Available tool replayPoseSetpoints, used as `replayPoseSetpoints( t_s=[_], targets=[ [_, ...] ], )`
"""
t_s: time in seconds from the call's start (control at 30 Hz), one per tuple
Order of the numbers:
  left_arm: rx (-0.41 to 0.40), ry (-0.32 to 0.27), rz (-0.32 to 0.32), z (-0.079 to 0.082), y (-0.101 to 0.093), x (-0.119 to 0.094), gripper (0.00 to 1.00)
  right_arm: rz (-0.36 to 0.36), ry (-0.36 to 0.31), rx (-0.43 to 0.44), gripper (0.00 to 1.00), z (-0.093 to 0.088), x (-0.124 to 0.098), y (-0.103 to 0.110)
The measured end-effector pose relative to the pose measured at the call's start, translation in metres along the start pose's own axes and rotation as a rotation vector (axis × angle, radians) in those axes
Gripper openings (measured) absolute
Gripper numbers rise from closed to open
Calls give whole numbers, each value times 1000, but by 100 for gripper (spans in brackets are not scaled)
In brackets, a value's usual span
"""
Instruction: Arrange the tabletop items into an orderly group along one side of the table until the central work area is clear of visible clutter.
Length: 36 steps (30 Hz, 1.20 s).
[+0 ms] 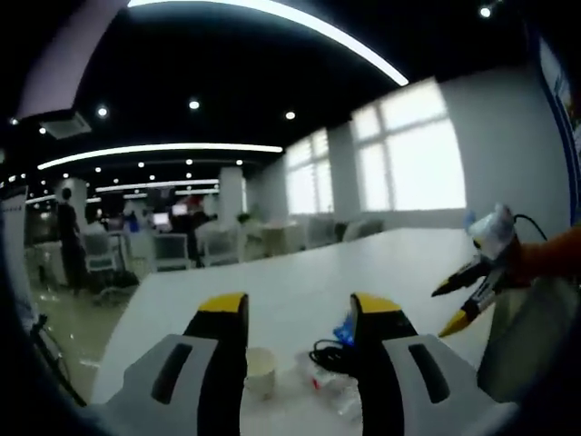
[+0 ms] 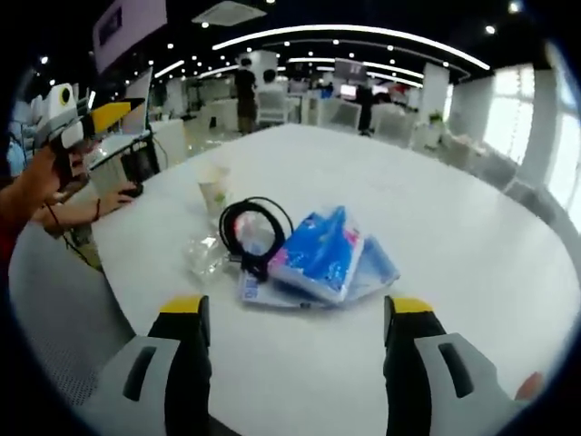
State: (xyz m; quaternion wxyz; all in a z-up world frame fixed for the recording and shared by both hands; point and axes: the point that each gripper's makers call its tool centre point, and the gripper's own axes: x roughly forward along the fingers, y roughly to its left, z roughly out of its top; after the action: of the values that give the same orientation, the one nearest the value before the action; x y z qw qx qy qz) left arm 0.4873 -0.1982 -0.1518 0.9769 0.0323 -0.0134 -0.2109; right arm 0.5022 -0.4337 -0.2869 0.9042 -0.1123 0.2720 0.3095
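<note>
- While the left gripper [image 1: 300, 313] hangs above the near edge of the white table [image 1: 363, 259] in the left gripper view, its yellow-tipped jaws stand wide apart w/ nothing between them.
- Paper cup [image 1: 260, 371] sits upright on the table between the jaws, nearer the left jaw.
- Black cable [image 1: 329, 352] lies just right of the cup, partly hidden behind the right jaw; a bit of the blue packet [image 1: 344, 329] pokes out at the jaw's inner edge, and clear plastic wrap [image 1: 334, 386] lies near side of the cable.
- Right gripper [image 1: 465, 304] comes in from the right, held off the table, yellow tips slightly parted, empty as far as can be seen.
- Office w/ desks and chairs [image 1: 168, 250] far left; bright windows [image 1: 399, 154] far right.
- Right gripper view: right gripper [image 2: 297, 313] jaws wide open, nothing held, above the table's [image 2: 454, 236] near part.
- Blue packet [image 2: 318, 254], white w/ pink marks, lies mid-table on a flat clear bag [image 2: 263, 292], which sticks out at its near-left side.
- Black cable [image 2: 247, 232], coiled, touches the packet's left side.
- Clear plastic wrap [image 2: 204, 256] just left of the coil; paper cup [image 2: 213, 193] upright, just beyond the coil, far-left.
- Left gripper [image 2: 113, 113] at far left in a person's hand [image 2: 32, 186], off the table; how far open, cannot tell from this view.
</note>
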Motion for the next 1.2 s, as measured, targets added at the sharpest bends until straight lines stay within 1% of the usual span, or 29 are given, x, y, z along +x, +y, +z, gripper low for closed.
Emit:
replayPoseSetpoints(
  t_s=[0.07, 0.17, 0.23, 0.33, 0.4, 0.47, 0.5, 0.53, 0.57, 0.63, 0.73, 0.77, 0.8, 0.87, 0.9, 0.97, 1.0, 1.07, 1.13, 1.2],
  targets=[
    [-6, 26, 0, -3, -4, -1, 41, 19, -4, 1, 77, 3, -1, 4],
    [-17, 63, 3, -11, -11, 1, 38, 42, 3, -23, 77, 10, -2, 9],
    [-21, 87, 3, -16, -15, 3, 37, 54, -9, -34, 77, 20, -5, 9],
    [-30, 122, -2, -22, -24, 9, 36, 77, -34, -69, 77, 40, -7, 9],
    [-29, 134, -5, -24, -27, 14, 36, 86, -39, -90, 77, 49, -7, 8],
    [-31, 147, -8, -25, -30, 20, 35, 90, -63, -101, 77, 61, -5, 3],
    [-32, 152, -9, -27, -31, 23, 35, 94, -116, -100, 78, 73, -2, -1],
    [-36, 166, -4, -29, -32, 26, 35, 96, -119, -91, 78, 75, -1, -3],
    [-35, 177, -2, -32, -33, 28, 35, 94, -91, -77, 77, 74, 4, -8],
    [-30, 203, -2, -39, -38, 34, 35, 84, -121, -73, 76, 79, 13, -16],
    [-21, 259, -5, -54, -45, 39, 33, 91, -98, -45, 74, 75, 28, -21],
    [-28, 278, -3, -61, -47, 41, 31, 88, -101, -57, 72, 76, 32, -21],
    [-29, 298, -1, -66, -48, 42, 31, 80, -112, -103, 71, 81, 37, -21],
    [-27, 337, -2, -75, -52, 45, 30, 78, -96, -154, 70, 85, 48, -20],
    [-24, 347, -4, -78, -54, 47, 30, 88, -91, -164, 68, 87, 53, -18],
    [-12, 360, -6, -84, -60, 51, 30, 123, -113, -206, 64, 94, 63, -11],
    [-21, 379, -4, -89, -61, 54, 30, 146, -100, -220, 62, 93, 70, -7],
    [-43, 401, 6, -95, -64, 59, 30, 181, -74, -232, 60, 90, 81, -3],
    [-66, 426, 39, -102, -62, 63, 31, 203, -53, -242, 59, 87, 92, 0],
    [-75, 424, 53, -103, -62, 67, 29, 234, -42, -309, 56, 85, 101, 2]
  ],
)
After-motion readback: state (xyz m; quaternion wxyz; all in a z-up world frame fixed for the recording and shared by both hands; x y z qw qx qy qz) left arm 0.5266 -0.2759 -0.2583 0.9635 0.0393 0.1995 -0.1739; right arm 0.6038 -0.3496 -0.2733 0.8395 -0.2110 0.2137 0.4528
